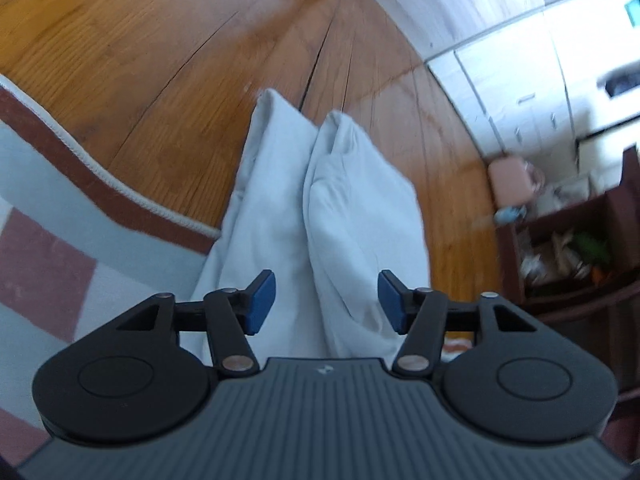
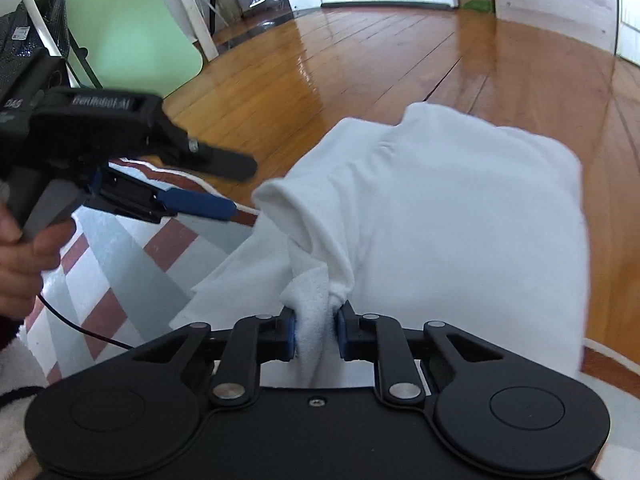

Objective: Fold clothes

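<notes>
Regrasping step: right gripper (image 2: pixel 316 336) pinches a bunch of white fleece garment (image 2: pixel 440 220); left gripper (image 1: pixel 326 300) hangs released and next needs an edge.

1. The near end of the white garment (image 2: pixel 440 208) is hidden behind the right gripper (image 2: pixel 317 334) body, so where its bunched fold ends can't be made out.
2. The hand (image 2: pixel 24 256) on the left gripper (image 2: pixel 224 188) is cut off by the frame's left edge; only some fingers get seen.
3. In the left wrist view, the stuff on the dark shelf (image 1: pixel 560 248) is way too smeared to be identified.
4. The rug (image 1: pixel 60 200) is cropped by the edge there, and its pattern is only partly shown.
</notes>
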A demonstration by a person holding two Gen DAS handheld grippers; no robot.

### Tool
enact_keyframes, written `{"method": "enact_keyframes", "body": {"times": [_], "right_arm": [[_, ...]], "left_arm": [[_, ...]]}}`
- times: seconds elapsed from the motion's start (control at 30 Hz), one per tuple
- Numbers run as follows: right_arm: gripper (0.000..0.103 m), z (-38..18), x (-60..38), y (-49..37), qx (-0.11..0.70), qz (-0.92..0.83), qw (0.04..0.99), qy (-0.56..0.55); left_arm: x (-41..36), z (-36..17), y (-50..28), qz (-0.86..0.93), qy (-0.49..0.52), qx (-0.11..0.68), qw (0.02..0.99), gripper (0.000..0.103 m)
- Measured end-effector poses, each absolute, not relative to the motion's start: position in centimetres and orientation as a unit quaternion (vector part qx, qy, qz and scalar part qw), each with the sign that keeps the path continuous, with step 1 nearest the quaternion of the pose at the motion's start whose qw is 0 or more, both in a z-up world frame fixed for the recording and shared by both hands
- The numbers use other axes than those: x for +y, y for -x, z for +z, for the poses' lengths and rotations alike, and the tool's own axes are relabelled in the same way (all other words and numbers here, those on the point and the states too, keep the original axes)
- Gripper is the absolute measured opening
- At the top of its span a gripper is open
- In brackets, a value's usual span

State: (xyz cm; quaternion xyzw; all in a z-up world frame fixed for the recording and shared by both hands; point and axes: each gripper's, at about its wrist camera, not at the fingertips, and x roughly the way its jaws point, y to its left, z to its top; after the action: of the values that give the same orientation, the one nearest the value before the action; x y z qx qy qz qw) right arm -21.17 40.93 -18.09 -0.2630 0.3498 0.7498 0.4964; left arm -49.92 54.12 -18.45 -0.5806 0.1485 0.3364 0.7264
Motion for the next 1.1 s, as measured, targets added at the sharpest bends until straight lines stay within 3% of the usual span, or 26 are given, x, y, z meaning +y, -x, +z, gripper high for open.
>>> {"method": "enact_keyframes", "body": {"times": [0.1,0.3,0.6,0.63,0.7,0.73,0.97,1.1], "right_arm": [[0.021,-18.3,40.3,20.5,0.353,0.75,0.502,0.247],[0.021,-19.2,39.8,19.8,0.37,0.747,0.503,0.226],[0.021,-17.9,38.7,21.1,0.288,0.784,0.483,0.263],[0.02,-17.7,38.5,21.0,0.287,0.787,0.481,0.259],[0.02,-17.4,38.4,20.6,0.287,0.791,0.479,0.251],[0.02,-17.2,38.3,20.5,0.287,0.792,0.478,0.249],[0.019,-14.4,37.9,21.9,0.269,0.83,0.441,0.211],[0.019,-15.2,38.5,24.6,0.263,0.84,0.411,0.239]], "left_arm": [[55.0,-19.1,49.1,0.334,0.59,0.136,0.723,0.058],[57.8,-19.8,45.4,0.333,0.546,0.179,0.748,0.069],[61.0,-22.6,40.6,0.271,0.564,0.211,0.751,0.072],[60.8,-22.1,40.5,0.273,0.554,0.209,0.758,0.067],[60.4,-20.9,40.4,0.275,0.533,0.204,0.774,0.024],[60.2,-20.3,40.4,0.276,0.523,0.202,0.781,0.011],[56.5,-12.8,42.2,0.331,0.423,0.199,0.82,0.011],[56.5,-14.4,45.0,0.394,0.457,0.22,0.766,0.013]]}}
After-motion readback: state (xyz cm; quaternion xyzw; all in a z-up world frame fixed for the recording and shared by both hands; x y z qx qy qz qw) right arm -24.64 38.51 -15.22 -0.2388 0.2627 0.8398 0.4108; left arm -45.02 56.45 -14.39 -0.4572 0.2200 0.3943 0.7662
